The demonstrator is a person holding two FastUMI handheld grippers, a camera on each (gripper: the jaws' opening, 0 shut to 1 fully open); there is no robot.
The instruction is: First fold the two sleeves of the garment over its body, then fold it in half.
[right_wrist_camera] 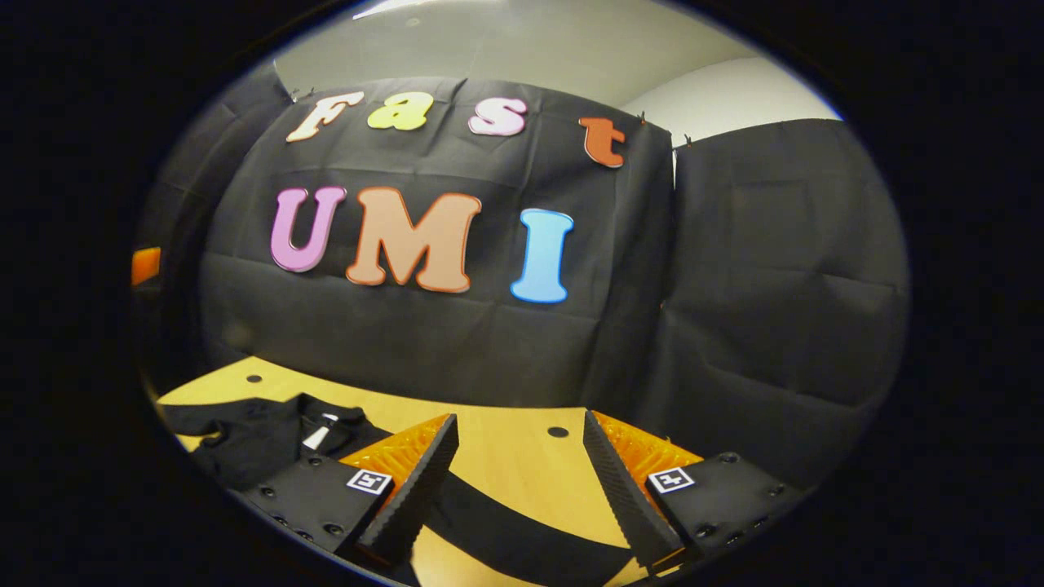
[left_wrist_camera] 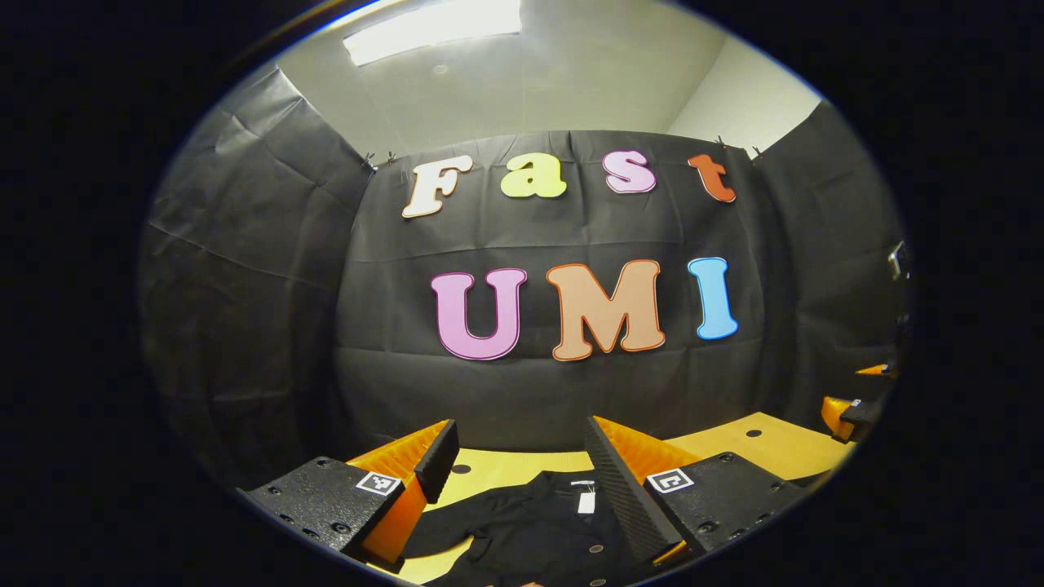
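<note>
Both tools, left (left_wrist_camera: pixel 514 481) and right (right_wrist_camera: pixel 518 481), wide open and empty above black button-up shirt (left_wrist_camera: pixel 530 522) lying flat on table (left_wrist_camera: pixel 767 448); sleeve (right_wrist_camera: pixel 522 522) pinch likely snagging body layer too.

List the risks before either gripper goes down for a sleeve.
1. The garment is dark and bunched near the collar, so the left gripper, open above it, may pinch body cloth along with the sleeve.
2. The right gripper hangs open over a sleeve lying flat on the table; its fingers may scrape wood and miss.
</note>
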